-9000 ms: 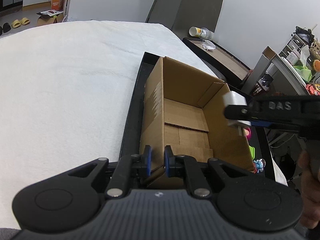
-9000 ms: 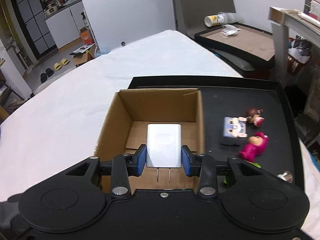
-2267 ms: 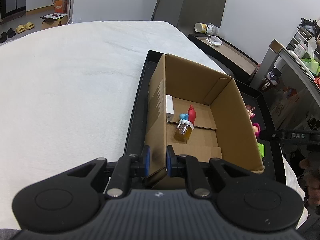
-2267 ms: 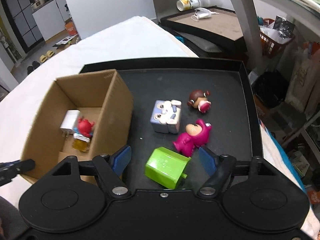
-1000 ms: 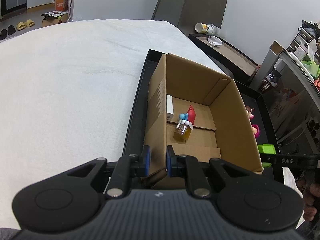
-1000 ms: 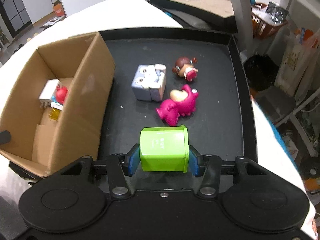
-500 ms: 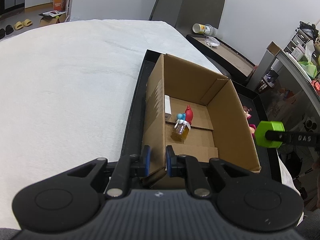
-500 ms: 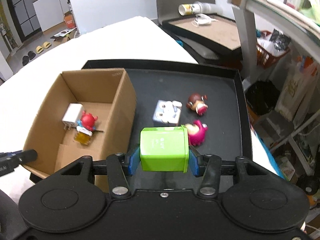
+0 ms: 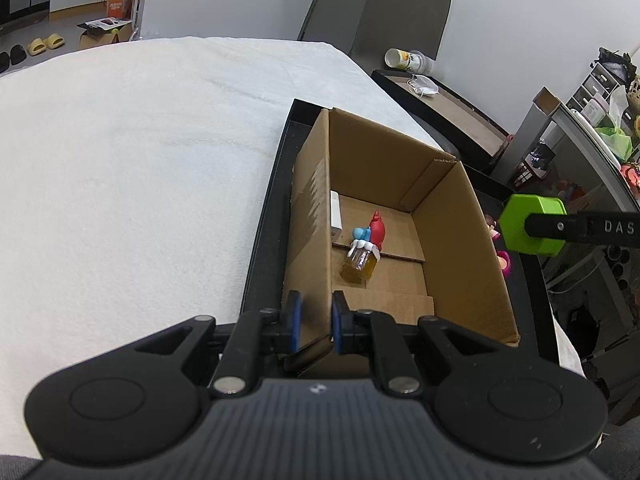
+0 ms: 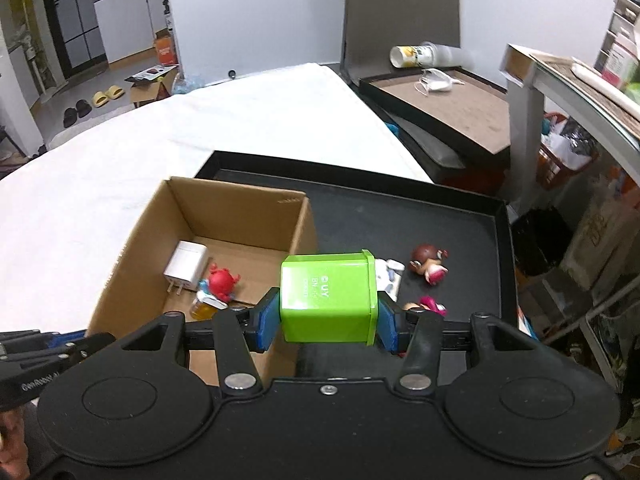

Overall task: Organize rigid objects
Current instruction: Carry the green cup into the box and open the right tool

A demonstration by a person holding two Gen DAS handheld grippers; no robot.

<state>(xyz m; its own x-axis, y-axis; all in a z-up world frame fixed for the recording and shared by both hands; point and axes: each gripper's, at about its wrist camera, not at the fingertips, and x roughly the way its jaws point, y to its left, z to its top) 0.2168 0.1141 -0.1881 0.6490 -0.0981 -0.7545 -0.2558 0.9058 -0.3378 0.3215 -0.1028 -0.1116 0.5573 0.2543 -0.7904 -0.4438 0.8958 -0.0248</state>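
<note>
My right gripper (image 10: 327, 318) is shut on a green plastic box (image 10: 328, 298), held in the air over the right wall of the open cardboard box (image 10: 140, 236). In the left wrist view the green box (image 9: 532, 224) hangs to the right of the cardboard box (image 9: 460, 240). My left gripper (image 9: 313, 322) is shut on the near left wall of the cardboard box. Inside lie a white charger (image 10: 186, 266), a red figure (image 10: 222, 280) and a small amber bottle (image 10: 204, 306).
The cardboard box stands on a black tray (image 10: 460, 240) on a white cloth (image 9: 140, 160). On the tray lie a brown-haired doll (image 10: 428, 262), a pink figure (image 10: 432, 306) and a partly hidden grey-white toy (image 10: 388, 276). A second tray (image 10: 452, 104) and shelves stand behind.
My right gripper has risen with the green box and swung left, from over the tray floor to above the cardboard box's right wall. The left gripper has kept its hold and stayed put.
</note>
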